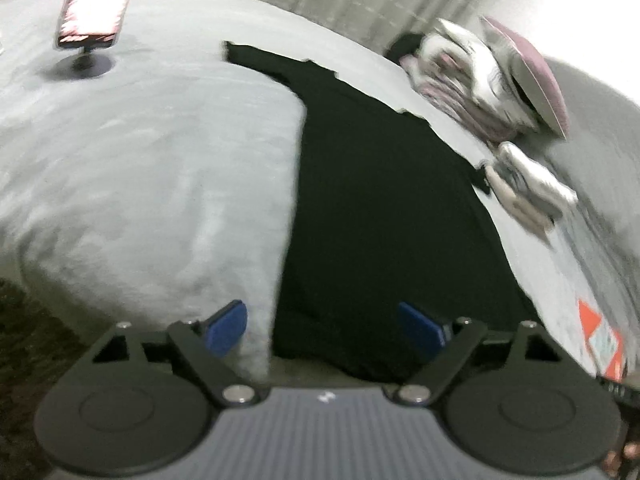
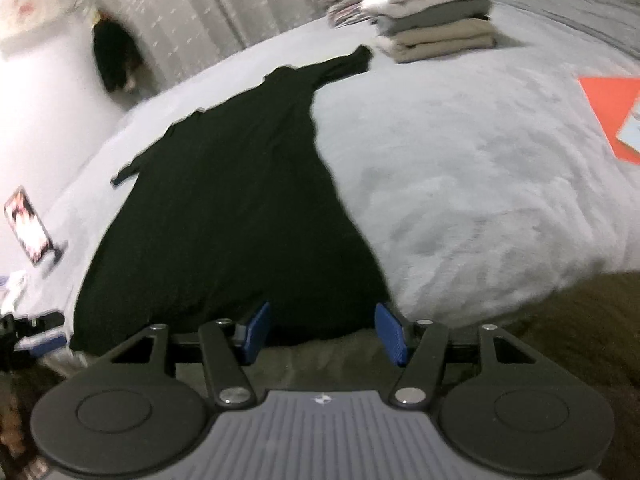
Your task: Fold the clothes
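Black garment [image 1: 380, 200] lies spread flat on the grey bed [image 1: 140, 160], stretching from my fingers toward twelve o'clock. My left gripper [image 1: 324, 328] stands wide and empty at its hem; my right gripper [image 2: 320, 332] is half open, empty too.

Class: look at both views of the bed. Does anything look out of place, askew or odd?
Nothing stands out. The black garment lies spread flat on the grey bed, and folded clothes sit stacked beyond it. Both views are blurred, so small flaws could be missed.
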Tool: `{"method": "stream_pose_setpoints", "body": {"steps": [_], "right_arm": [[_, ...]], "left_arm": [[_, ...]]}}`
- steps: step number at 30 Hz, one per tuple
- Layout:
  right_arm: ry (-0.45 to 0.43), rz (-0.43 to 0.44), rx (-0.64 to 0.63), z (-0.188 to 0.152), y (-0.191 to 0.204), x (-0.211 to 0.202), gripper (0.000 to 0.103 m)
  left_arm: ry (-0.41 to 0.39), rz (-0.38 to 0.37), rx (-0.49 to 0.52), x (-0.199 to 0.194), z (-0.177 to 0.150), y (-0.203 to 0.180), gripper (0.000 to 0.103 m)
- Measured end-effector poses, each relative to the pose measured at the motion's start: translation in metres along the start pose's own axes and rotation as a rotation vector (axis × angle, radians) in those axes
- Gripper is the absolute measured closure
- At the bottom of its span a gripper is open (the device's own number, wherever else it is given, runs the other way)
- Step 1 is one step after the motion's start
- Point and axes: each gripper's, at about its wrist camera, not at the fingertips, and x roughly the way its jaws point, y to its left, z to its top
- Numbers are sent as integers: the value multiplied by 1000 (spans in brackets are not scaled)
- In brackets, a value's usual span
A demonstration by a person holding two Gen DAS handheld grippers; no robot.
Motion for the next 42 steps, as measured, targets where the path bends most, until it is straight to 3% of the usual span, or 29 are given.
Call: {"method": "stream_pose_setpoints", "body": {"steps": [3, 5, 7, 9, 10, 11, 13, 15, 18, 24, 26, 28, 29, 31, 34, 39, 42], "right_arm": [[-21, 33, 85, 4, -11, -1, 46], [-24, 49, 124, 4, -13, 4, 52], [-22, 33, 130, 3, -13, 10, 76], [-30, 2, 105, 1, -9, 12, 93], [-37, -3, 95, 1, -8, 10, 95], [-45, -7, 84, 1, -7, 8, 95], [-81, -26, 61, 3, -5, -3, 96], [-116, -78, 25, 6, -2, -11, 96], [-109, -153, 0, 9, -5, -11, 96], [-55, -176, -41, 1, -5, 6, 94], [-42, -178, -63, 3, -3, 3, 87], [-42, -169, -57, 7, -3, -1, 67], [-48, -165, -56, 10, -3, -3, 64], [-64, -163, -67, 14, 1, -7, 62], [-85, -148, -100, 25, 10, -3, 62], [-112, -119, -186, 51, 29, 25, 62], [-127, -73, -191, 73, 27, 48, 62]], "left_arm": [[10, 4, -27, 7, 1, 6, 23], [17, 0, -30, 13, -2, 7, 24], [10, 20, 3, 16, -3, 2, 29], [1, 57, 58, 17, -4, -4, 54], [-3, 78, 91, 17, -5, -8, 83], [-3, 82, 113, 16, -5, -11, 96], [-12, 68, 106, 11, -6, -12, 96], [-32, 108, 121, 7, -6, -15, 96], [-23, 153, 134, 9, -6, -14, 96], [0, 152, 156, 15, -7, -15, 90], [13, 123, 139, 12, -5, -14, 70], [10, 115, 135, 8, -1, -16, 55], [4, 116, 143, 7, 1, -18, 52], [-10, 127, 175, 5, 6, -24, 48], [-40, 124, 219, 6, 14, -37, 34], [-63, 89, 344, 26, 26, -64, 30], [-93, 121, 408, 43, 39, -71, 30]]}}
